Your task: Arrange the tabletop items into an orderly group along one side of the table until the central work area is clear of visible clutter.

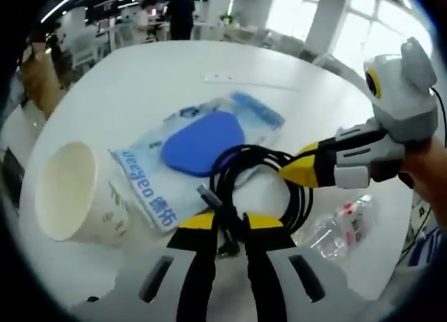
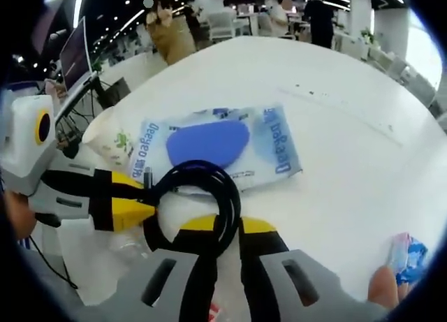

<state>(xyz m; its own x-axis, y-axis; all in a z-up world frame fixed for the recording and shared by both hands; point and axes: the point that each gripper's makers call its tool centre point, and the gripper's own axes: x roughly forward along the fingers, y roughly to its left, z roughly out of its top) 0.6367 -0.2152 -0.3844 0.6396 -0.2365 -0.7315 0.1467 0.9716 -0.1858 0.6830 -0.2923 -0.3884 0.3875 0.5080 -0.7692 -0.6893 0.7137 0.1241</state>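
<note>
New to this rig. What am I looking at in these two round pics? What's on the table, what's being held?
No robot: a person holds a two-jaw gripper in each hand, each carrying a fisheye camera. The left gripper view looks along the left gripper; the right gripper view along the right gripper. Each shows in the other's view. On the white round table lie a blue-printed plastic packet with a blue pad, a tipped cream paper cup and a coiled black cable. Both grippers appear closed on the cable.
</note>
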